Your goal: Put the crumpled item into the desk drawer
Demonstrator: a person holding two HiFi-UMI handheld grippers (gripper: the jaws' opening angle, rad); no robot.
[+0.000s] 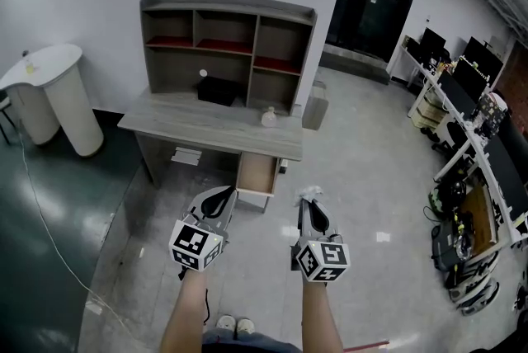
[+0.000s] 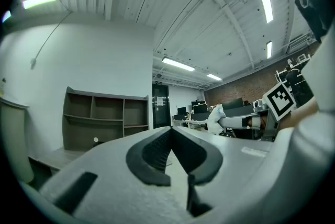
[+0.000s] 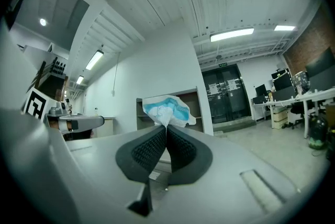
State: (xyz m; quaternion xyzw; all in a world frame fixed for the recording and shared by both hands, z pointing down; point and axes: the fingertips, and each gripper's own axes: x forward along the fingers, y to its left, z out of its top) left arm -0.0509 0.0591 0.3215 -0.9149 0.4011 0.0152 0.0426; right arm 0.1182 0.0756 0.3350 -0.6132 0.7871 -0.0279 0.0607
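Nearest, pinching wad [image 3: 167,109] by one thin corner in right gripper [image 3: 166,126], well short of desk [image 1: 206,126]; holding left gripper [image 2: 170,131] shut, empty. Could slip loose in transit, or snag drawer [image 1: 256,173] lip and drop to floor [image 1: 363,195].

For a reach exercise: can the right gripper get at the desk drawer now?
Probably, stepping closer: nothing stands between the right gripper, shut on the crumpled item, and the drawer, which looks open.
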